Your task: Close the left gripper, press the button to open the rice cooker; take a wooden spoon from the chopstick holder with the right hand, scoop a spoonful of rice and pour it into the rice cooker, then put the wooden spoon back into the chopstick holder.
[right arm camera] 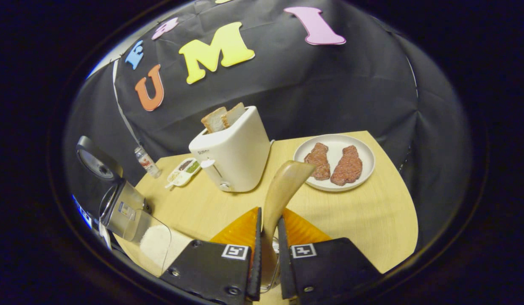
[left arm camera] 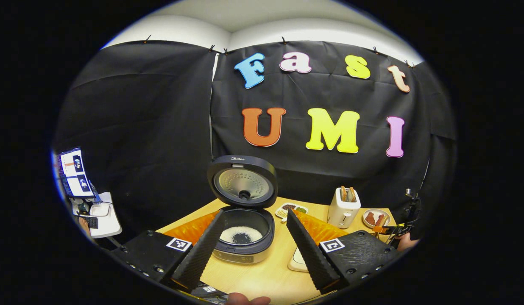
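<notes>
Rice cooker (left arm camera: 244, 231) sits open on the table (left arm camera: 262, 275), lid (left arm camera: 242, 181) tipped up, white rice already lying in the pot around a dark bare patch. So the button press looks done, and at least one pour seems to have gone in, judging by that rice.

Your right gripper (right arm camera: 268, 237) has its jaws narrow, clamped on the handle of the wooden spoon (right arm camera: 283, 186); the bowl end sticks up and forward over the table, in front of the toaster (right arm camera: 230, 154). The spoon bowl looks empty from this side, though the angle is poor, so I can't be sure. The clear container of rice (right arm camera: 156, 243) sits low left in the right gripper view, beside the cooker.

Your left gripper (left arm camera: 254, 237) hangs with jaws wide, holding nothing, aimed at the open cooker.

Left to do, by my read: return the spoon to the chopstick holder. There is something pale and metallic just under the right jaws that may be the holder; too hidden to tell.

Outward: plate (right arm camera: 363, 146) with two meat pieces, small condiment dish (right arm camera: 183, 171).
</notes>
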